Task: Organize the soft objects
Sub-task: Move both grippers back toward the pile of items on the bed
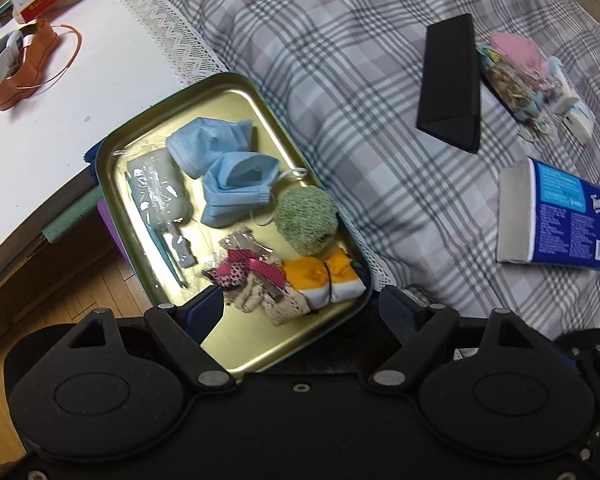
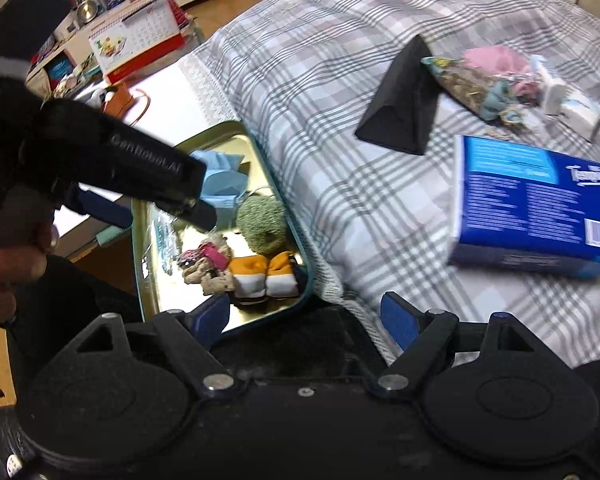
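Observation:
A gold metal tin [image 1: 228, 96] [image 2: 148, 280] lies at the bed's edge. It holds two blue face masks [image 1: 220, 160], a green knitted ball [image 1: 306, 216] [image 2: 262, 222], orange-and-white socks [image 1: 328, 280] [image 2: 260, 276], a pink bow [image 1: 240, 270], beige lace [image 1: 276, 306] and a plastic-wrapped pack [image 1: 160, 188]. My left gripper [image 1: 302, 308] is open and empty above the tin's near end. My right gripper [image 2: 304, 316] is open and empty by the tin's near corner. The left tool's body [image 2: 112, 160] hangs over the tin in the right wrist view.
On the plaid bedcover [image 1: 340, 80] lie a black triangular case [image 1: 452, 80] [image 2: 404, 108], a blue tissue pack [image 1: 556, 216] [image 2: 536, 204], and a pile of pink and patterned fabric items [image 1: 516, 68] [image 2: 496, 76]. A white table [image 1: 40, 120] with an orange object [image 1: 20, 64] stands at left.

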